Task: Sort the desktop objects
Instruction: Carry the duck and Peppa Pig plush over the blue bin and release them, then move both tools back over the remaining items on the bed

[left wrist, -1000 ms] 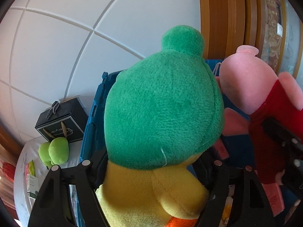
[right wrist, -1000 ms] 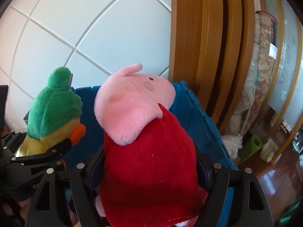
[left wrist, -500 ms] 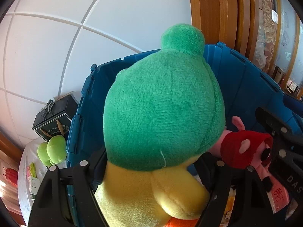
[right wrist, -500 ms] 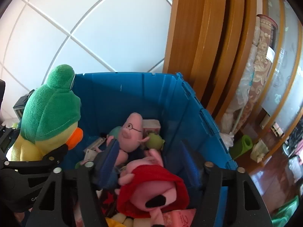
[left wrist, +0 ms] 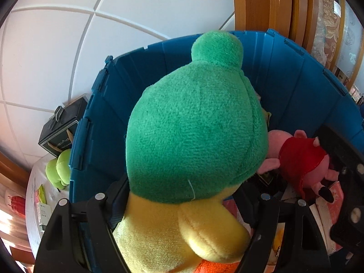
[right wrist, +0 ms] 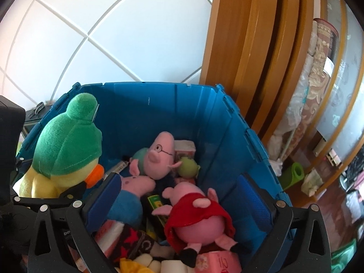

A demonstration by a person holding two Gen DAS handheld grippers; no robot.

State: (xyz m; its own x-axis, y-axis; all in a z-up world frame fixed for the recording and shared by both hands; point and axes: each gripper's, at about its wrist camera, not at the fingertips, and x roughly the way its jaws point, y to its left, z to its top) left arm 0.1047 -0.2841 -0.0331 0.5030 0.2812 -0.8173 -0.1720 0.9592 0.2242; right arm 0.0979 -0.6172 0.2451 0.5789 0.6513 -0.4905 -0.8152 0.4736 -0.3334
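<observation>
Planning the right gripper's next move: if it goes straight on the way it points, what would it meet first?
Probably the pig plush in the red dress, lying in the blue bin between the open right gripper fingers; depth is uncertain.

1. The duck plush [left wrist: 195,136] was fuzzy cloth: green nap on the hat, yellow on the body.
2. The blue crate [right wrist: 229,141] looked like smooth, slightly glossy plastic.
3. At 5 o'clock in the right wrist view, the pig plush [right wrist: 195,213] wore a velvety red dress.
4. The door frame [right wrist: 250,45] at 1 o'clock was polished wood.
5. The left gripper [left wrist: 182,207] and right gripper [right wrist: 179,204] were matt black plastic.
</observation>
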